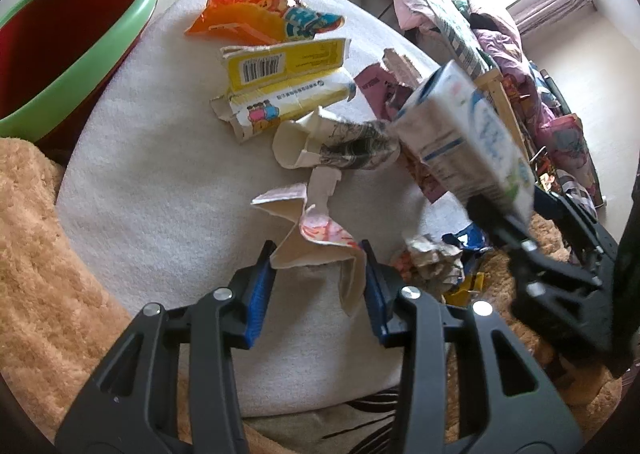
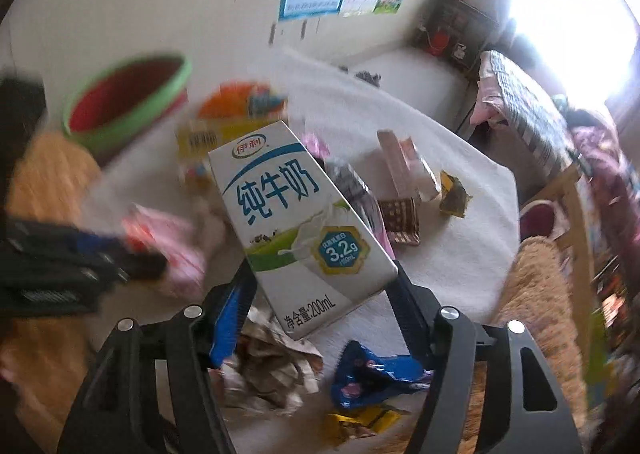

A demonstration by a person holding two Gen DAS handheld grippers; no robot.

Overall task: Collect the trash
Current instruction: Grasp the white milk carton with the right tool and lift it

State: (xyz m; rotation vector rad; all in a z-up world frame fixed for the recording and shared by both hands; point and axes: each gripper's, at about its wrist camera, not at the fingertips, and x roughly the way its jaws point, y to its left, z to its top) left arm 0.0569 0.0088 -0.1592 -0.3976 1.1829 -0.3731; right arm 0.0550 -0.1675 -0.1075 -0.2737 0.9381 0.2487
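The right gripper [image 2: 320,294], angled steeply downward, clamps a milk carton [image 2: 298,221] by its base, long axis tilting up toward the far left.

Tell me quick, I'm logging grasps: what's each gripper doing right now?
Left gripper: closed on a crumpled paper scrap.
Right gripper: closed on the milk carton, lifted off the white cloth.
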